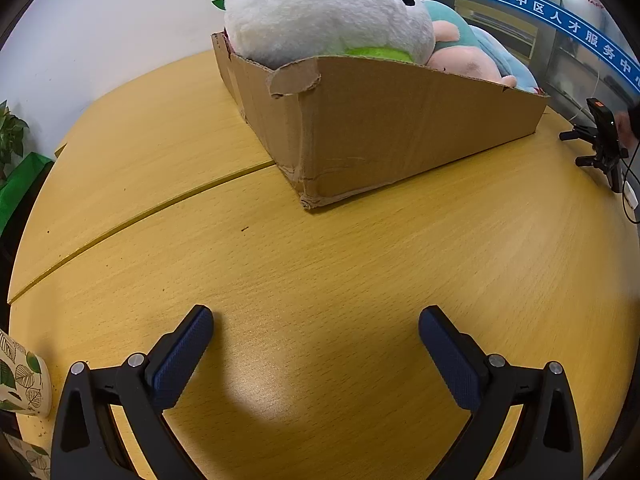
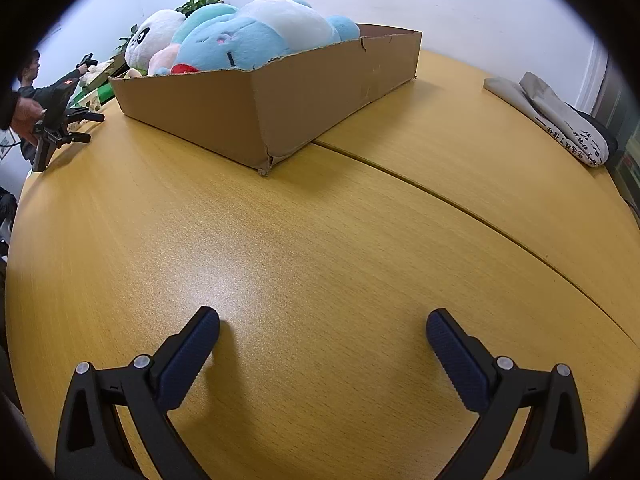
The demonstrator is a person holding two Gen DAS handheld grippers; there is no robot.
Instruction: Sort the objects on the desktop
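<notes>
A shallow cardboard box (image 1: 384, 128) (image 2: 304, 92) stands on the yellow wooden table (image 1: 320, 264) (image 2: 280, 240), well ahead of both grippers. Inside it lie a panda plush (image 1: 320, 12) (image 2: 154, 36), a pink and teal plush (image 1: 468, 52) and a blue plush (image 2: 260, 36). My left gripper (image 1: 316, 320) is open low over bare tabletop, nothing between its blue pads. My right gripper (image 2: 323, 320) is open too, over bare wood, holding nothing.
A black device on a small tripod (image 1: 604, 140) (image 2: 56, 120) stands at the table edge, a hand (image 2: 26, 114) on it. A leaf-patterned paper cup (image 1: 20, 384) sits beside my left gripper. Folded grey cloth (image 2: 560, 116) lies far right. A person (image 2: 30, 76) and a plant (image 1: 10, 132) are beyond the table.
</notes>
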